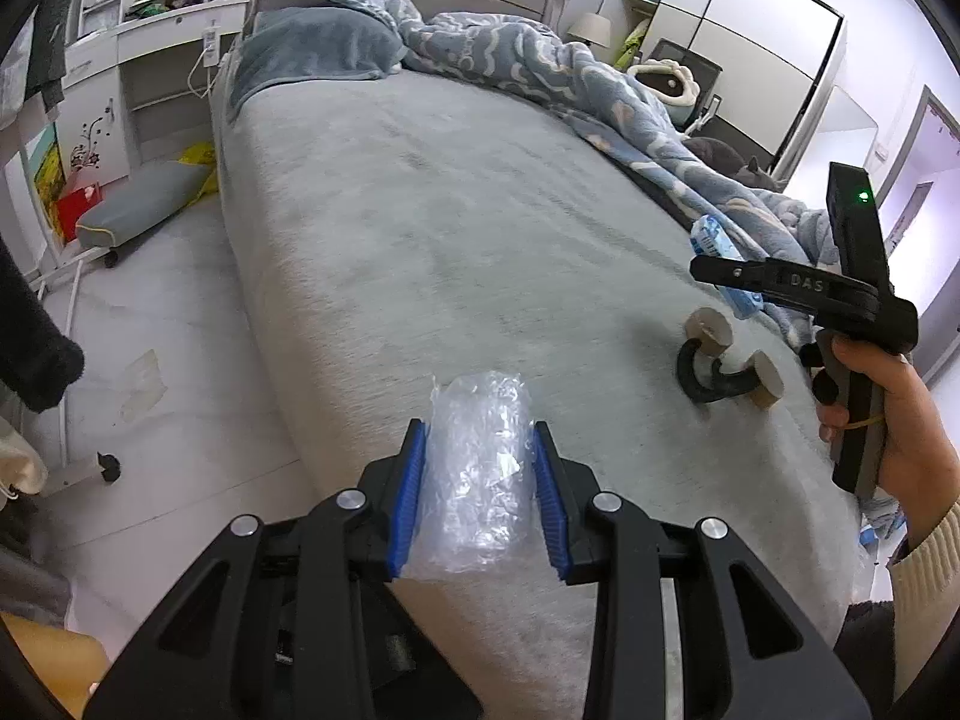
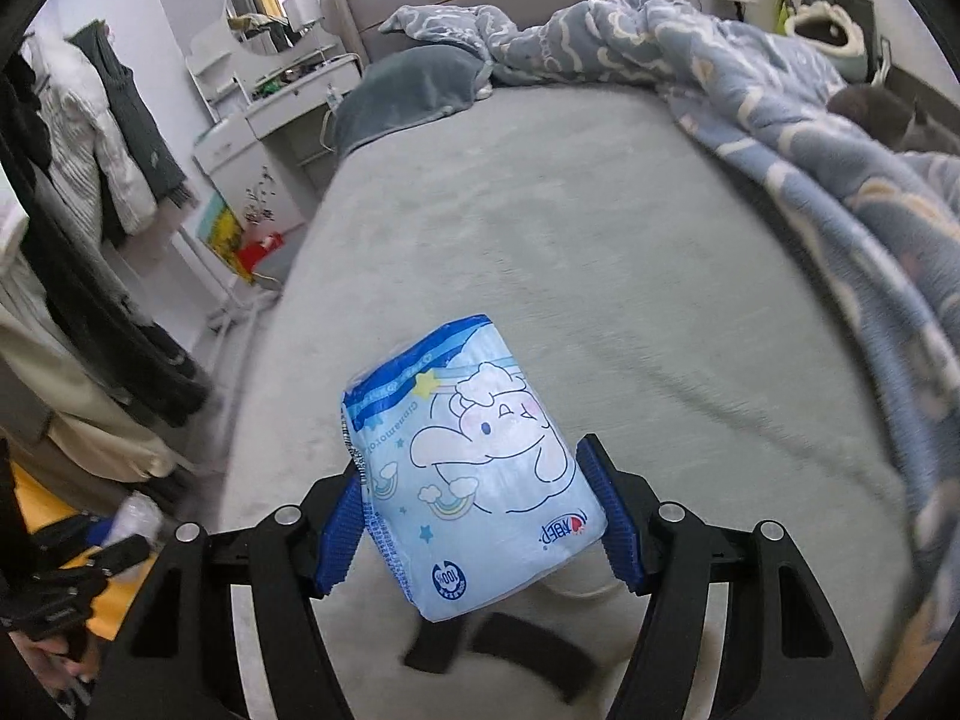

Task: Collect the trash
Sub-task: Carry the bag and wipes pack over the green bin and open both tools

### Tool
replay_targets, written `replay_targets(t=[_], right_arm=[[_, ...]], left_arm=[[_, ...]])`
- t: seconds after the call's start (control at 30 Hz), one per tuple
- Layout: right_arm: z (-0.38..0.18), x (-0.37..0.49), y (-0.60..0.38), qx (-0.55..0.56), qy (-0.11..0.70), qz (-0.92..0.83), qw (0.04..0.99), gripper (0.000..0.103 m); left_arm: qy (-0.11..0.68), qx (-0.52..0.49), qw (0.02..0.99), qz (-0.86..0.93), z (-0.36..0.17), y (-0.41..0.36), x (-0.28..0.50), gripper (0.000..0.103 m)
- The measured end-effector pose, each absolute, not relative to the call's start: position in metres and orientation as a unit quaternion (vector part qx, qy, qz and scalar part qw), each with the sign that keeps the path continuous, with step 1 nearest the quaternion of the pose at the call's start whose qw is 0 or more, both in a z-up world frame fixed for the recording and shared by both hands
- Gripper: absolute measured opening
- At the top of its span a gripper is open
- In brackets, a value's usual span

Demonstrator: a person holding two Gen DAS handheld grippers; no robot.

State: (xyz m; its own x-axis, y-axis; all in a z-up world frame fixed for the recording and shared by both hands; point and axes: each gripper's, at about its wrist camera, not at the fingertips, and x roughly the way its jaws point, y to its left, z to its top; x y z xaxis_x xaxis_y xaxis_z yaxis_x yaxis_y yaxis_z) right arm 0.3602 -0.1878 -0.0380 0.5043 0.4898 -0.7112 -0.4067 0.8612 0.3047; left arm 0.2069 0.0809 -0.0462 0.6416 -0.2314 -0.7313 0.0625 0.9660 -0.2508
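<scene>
Nearest my left lens, the left gripper (image 1: 479, 495) has its 2 blue pads (image 1: 410, 495) pressed against a crumpled piece of clear plastic wrap (image 1: 478, 474), so I read it as clamped on that wrap and holding it just above the near end of the bed (image 1: 432, 222). The wrap looks feather-light, soft and crushable; it should give under pressure rather than break, but the film is slick, so I judge a grip across its bunched middle safer than one on a loose edge.

On my right lens, the right gripper (image 2: 474, 513) holds a light-blue tissue pack (image 2: 474, 480) printed with a cartoon figure; both pads touch its sides. The pack reads as light and squashy in a smooth wrapper, best held across its width as it is now.

Further out, in the left view, the right gripper shows in the person's right hand (image 1: 882, 420), with a dark hand-grip tool with 2 round wooden ends (image 1: 729, 363) lying on the sheet close to it. A blue patterned blanket (image 1: 540, 66) is heaped along the far side, a grey pillow (image 1: 318, 45) sits at the head.
</scene>
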Motion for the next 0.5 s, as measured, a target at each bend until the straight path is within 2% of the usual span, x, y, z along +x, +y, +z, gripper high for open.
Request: replay_targets(t=[0.27,0.5], right_arm=[[-0.048,0.341,-0.17,0.081,0.441,0.281,0.849,0.068],[-0.051,0.307,-0.147,0.066,0.439,0.284,0.85,0.068]], left_arm=[[0.427,-0.107,0.896,-0.061,-0.055,0.108,0.195,0.037],[0.444,-0.113,0.888,-0.046,-0.069,0.13,0.18,0.037]])
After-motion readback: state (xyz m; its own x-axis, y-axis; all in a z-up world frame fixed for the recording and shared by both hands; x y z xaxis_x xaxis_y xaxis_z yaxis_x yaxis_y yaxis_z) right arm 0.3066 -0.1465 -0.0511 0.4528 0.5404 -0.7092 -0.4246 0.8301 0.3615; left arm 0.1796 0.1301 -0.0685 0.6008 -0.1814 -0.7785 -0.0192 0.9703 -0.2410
